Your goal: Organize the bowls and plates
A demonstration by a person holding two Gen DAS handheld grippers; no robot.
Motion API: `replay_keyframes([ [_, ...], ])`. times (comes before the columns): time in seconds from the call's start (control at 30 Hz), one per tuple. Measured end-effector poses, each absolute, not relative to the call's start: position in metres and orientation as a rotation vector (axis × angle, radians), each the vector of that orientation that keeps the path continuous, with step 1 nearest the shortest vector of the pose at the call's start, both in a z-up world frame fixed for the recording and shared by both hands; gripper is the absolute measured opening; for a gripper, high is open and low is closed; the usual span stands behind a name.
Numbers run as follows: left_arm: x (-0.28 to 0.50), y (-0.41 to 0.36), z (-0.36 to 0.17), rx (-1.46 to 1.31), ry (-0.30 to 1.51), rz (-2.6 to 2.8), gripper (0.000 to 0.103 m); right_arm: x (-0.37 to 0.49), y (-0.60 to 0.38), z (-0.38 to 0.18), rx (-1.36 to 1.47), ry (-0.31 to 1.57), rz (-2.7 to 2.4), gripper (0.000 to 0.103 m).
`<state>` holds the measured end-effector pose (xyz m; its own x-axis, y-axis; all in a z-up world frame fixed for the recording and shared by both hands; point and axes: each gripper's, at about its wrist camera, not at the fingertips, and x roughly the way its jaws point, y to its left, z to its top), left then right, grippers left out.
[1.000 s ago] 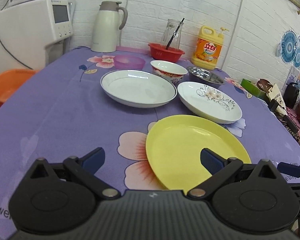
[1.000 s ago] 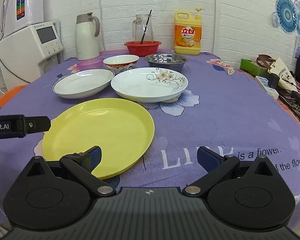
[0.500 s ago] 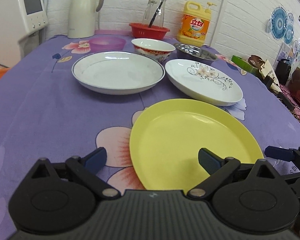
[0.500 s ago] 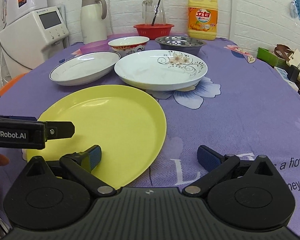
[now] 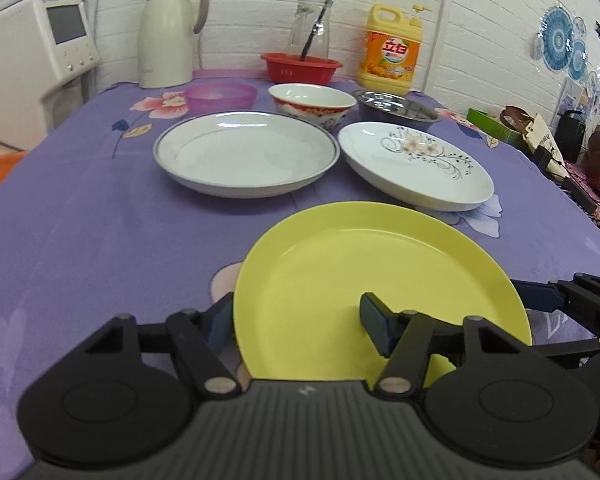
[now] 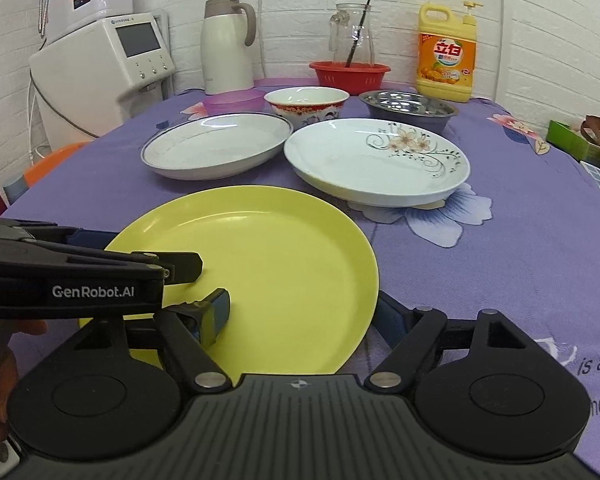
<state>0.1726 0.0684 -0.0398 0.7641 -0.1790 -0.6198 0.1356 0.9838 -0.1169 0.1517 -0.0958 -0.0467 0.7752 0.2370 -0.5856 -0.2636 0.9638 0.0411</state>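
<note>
yellow plate: nearest item on the purple-clothed counter, in front of the rimmed white plate and floral plate. left gripper: jaws closing, straddling the plate's left edge, one finger outside the rim, one over the well; pads not pressing it. right gripper: jaws spread across the plate's right edge, one finger over the plate, one below the rim; no grip visible. red-patterned bowl, steel bowl, purple bowl: back row.
</note>
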Motion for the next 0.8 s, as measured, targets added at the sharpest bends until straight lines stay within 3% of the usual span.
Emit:
replay_keyframes([
  [0.33, 0.159, 0.134, -0.031, -0.107, 0.688, -0.005, 0.063, 0.162, -0.03, -0.04, -0.097, 0.615, 0.439, 0.103],
  [0.57, 0.165, 0.133, -0.041, -0.099, 0.681, -0.017, 0.063, 0.171, -0.024, -0.045, -0.104, 0.646, 0.437, 0.103],
  [0.63, 0.167, 0.134, -0.04, -0.099, 0.685, -0.032, 0.065, 0.168, -0.027, -0.045, -0.091, 0.637, 0.438, 0.103],
  [0.7, 0.172, 0.143, -0.034, -0.138, 0.685, -0.064, 0.079, 0.171, -0.029, -0.044, -0.078, 0.648, 0.453, 0.103],
  [0.8, 0.178, 0.161, -0.014, -0.142, 0.631, -0.056, 0.082, 0.177, -0.045, -0.035, 0.005, 0.649, 0.469, 0.103],
])
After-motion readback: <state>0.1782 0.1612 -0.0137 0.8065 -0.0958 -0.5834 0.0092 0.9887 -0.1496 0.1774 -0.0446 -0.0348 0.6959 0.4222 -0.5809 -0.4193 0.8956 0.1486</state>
